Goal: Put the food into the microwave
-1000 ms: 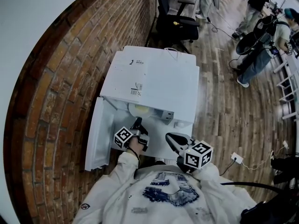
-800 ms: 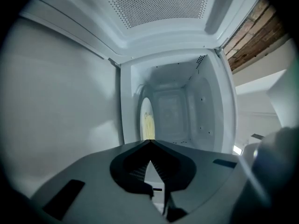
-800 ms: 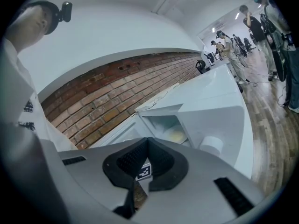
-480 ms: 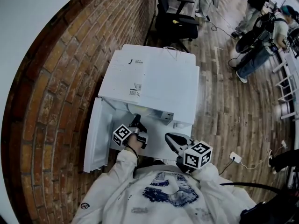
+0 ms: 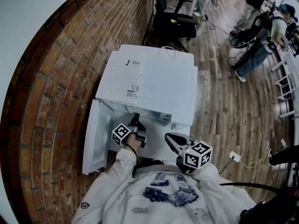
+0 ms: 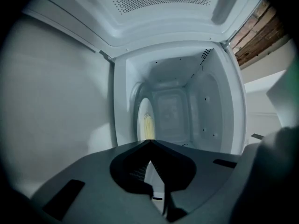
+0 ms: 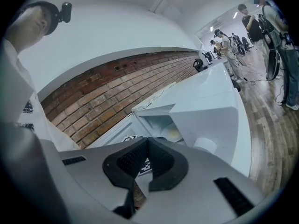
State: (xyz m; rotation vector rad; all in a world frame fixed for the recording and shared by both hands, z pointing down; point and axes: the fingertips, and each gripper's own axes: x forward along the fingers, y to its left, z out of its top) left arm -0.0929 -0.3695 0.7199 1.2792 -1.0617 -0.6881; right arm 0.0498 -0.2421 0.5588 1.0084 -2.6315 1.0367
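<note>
A white microwave [image 5: 154,83] stands by the brick wall with its door [image 5: 95,139] swung open to the left. My left gripper [image 5: 136,117] is shut and empty, with its tips at the mouth of the oven. The left gripper view looks into the white cavity [image 6: 187,111], where a white plate with yellow food [image 6: 147,125] lies deep inside. My right gripper [image 5: 169,136] is shut on nothing and hangs back near my chest, in front of the microwave's control side. In the right gripper view the plate of food [image 7: 172,133] shows inside the open microwave [image 7: 210,111].
A brick wall [image 5: 60,78] runs close along the left. Behind the microwave stands a black office chair [image 5: 175,22]. Wooden floor [image 5: 233,115] stretches right, with a white plug strip and cable [image 5: 235,157]. People [image 5: 261,36] stand at the far right.
Both grippers keep their places. The head view has tilted slightly, so the plate at the oven's mouth is now hidden under the microwave's top edge.
</note>
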